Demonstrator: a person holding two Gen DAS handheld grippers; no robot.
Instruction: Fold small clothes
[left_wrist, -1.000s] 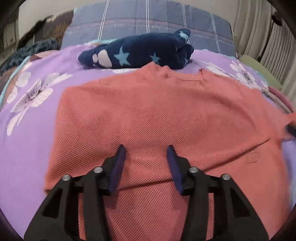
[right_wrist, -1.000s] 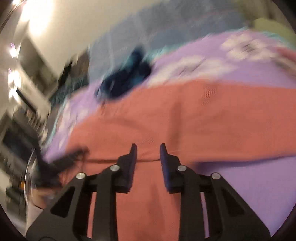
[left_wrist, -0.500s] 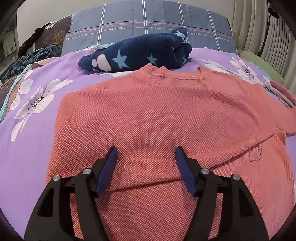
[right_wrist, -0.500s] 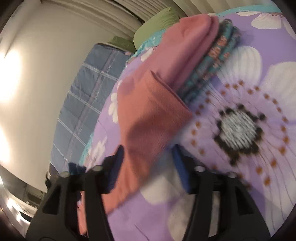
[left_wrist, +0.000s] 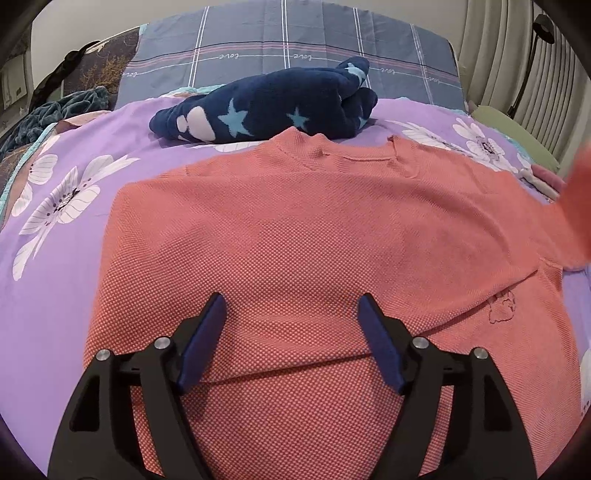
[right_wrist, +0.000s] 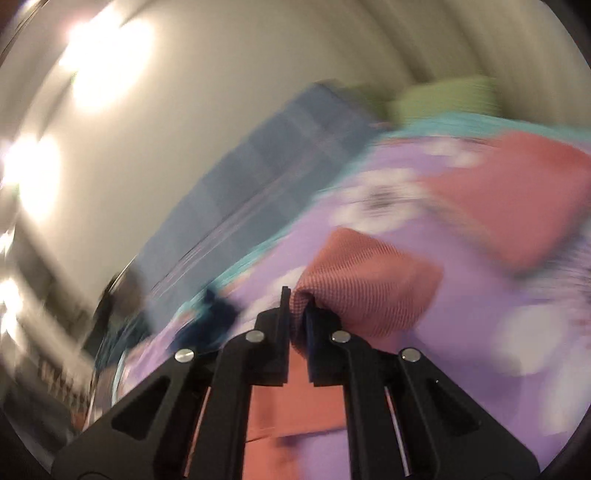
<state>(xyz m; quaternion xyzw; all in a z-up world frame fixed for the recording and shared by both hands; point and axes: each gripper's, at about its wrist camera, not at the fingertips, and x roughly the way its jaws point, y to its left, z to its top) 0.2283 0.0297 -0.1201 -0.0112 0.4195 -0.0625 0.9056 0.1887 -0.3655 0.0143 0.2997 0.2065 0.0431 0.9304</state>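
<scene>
A: Where is the coral shirt (left_wrist: 314, 236) at this moment?

B: It lies flat on the purple flowered bedcover (left_wrist: 55, 258), spread over the middle of the bed. The collar points toward the head of the bed, and the lower part is nearest to the left wrist camera. A fold line runs across the cloth just in front of the left gripper (left_wrist: 291, 325).

A: And how does the left gripper stand?

B: Its jaws are spread wide and are opening. They hover over the lower middle of the shirt, but the pads do not press on any cloth.

A: What about the right gripper (right_wrist: 297, 306)?

B: Its jaws are closing and already nearly pressed together, and they pinch a bunch of the shirt's sleeve (right_wrist: 365, 284). The sleeve is raised above the bedcover near the right edge of the bed. In the left wrist view this raised cloth is only a blurred coral patch at the right border.

A: Is something else on the bed?

B: Yes. A dark blue fleece garment with light stars (left_wrist: 266, 107) lies just beyond the collar, touching it or almost. Behind it stands a grey checked pillow (left_wrist: 295, 48) at the head of the bed. A folded pink cloth (right_wrist: 524, 195) rests near the right edge, well blurred.
</scene>
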